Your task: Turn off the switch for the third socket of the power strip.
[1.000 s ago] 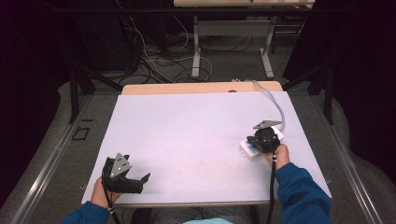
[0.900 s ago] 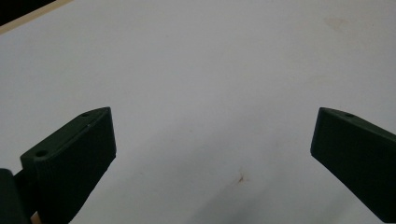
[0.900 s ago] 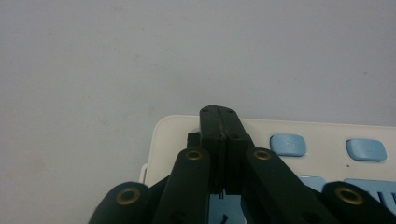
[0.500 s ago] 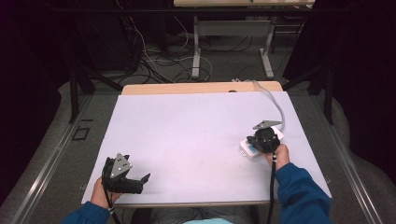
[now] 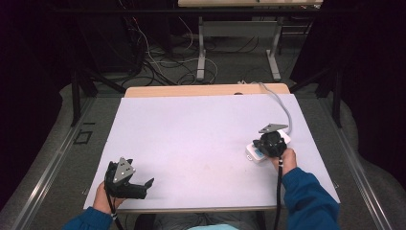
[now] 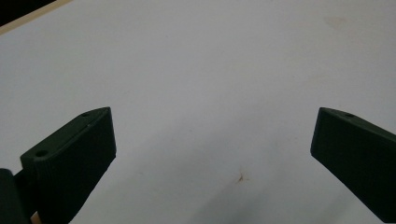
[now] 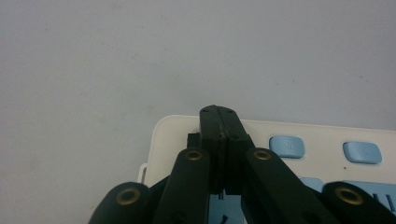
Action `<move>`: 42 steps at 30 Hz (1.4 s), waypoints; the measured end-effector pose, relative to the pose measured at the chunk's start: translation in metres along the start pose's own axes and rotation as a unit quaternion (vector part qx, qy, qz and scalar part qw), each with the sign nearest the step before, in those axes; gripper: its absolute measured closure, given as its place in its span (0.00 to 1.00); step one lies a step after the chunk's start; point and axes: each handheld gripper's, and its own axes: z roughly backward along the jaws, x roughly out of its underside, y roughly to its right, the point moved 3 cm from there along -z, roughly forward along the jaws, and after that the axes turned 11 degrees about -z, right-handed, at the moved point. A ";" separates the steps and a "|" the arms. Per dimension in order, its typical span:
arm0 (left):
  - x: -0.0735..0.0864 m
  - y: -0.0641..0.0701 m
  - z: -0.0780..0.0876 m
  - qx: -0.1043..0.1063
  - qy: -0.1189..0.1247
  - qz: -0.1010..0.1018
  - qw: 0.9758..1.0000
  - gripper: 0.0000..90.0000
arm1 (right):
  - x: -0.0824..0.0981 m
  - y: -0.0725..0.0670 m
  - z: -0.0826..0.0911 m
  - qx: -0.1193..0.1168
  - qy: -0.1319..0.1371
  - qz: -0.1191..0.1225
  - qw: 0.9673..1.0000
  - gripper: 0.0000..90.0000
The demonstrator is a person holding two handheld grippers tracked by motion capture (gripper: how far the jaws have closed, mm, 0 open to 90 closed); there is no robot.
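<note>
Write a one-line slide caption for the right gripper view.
Shut right gripper poised over a white device with blue buttons on the white table.

This looks like a lab or recording studio set up for test work. Dark curtains [image 5: 28,72] close in the space on both sides. A plain white bench [image 5: 191,139] with a wooden far edge stands on a grey floor [image 5: 62,158]. Beyond its far edge, loose cables [image 5: 158,62] lie tangled on the floor around the metal legs of another table [image 5: 201,52].
</note>
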 end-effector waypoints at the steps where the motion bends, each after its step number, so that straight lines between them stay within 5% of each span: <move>1: 0.000 0.000 0.000 0.000 0.001 0.000 1.000 0.00 | 0.000 0.000 0.000 0.000 0.000 0.001 1.000 1.00; 42: 0.000 0.001 -0.001 0.002 0.003 0.001 1.000 0.00 | -0.002 -0.002 0.002 0.010 0.006 0.010 1.000 1.00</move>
